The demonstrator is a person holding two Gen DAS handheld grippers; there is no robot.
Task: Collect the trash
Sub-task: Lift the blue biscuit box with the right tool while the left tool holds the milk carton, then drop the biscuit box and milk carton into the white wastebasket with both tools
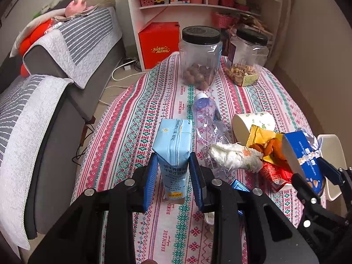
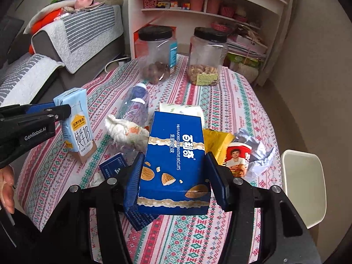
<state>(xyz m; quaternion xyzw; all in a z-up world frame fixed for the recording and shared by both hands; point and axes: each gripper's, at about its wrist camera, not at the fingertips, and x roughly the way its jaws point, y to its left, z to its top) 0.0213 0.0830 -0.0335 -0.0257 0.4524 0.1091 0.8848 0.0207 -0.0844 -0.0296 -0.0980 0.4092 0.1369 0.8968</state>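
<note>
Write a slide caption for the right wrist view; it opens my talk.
Right gripper lifts a blue biscuit box over table litter.

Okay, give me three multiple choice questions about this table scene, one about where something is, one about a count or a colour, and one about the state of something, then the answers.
1. Where does the clear plastic bottle lie?
A. Between the milk carton and the paper cup
B. On the sofa
C. Inside a jar

2. How many black-lidded jars stand at the far end of the table?
A. One
B. Two
C. Four

3. What is the right gripper doing?
A. Hanging empty
B. Holding the blue biscuit box
C. Holding a jar

Answers:
1 A, the milk carton is on its left, the paper cup on its right.
2 B, one jar with nuts, a second jar beside it.
3 B, its fingers press the blue biscuit box.
</note>
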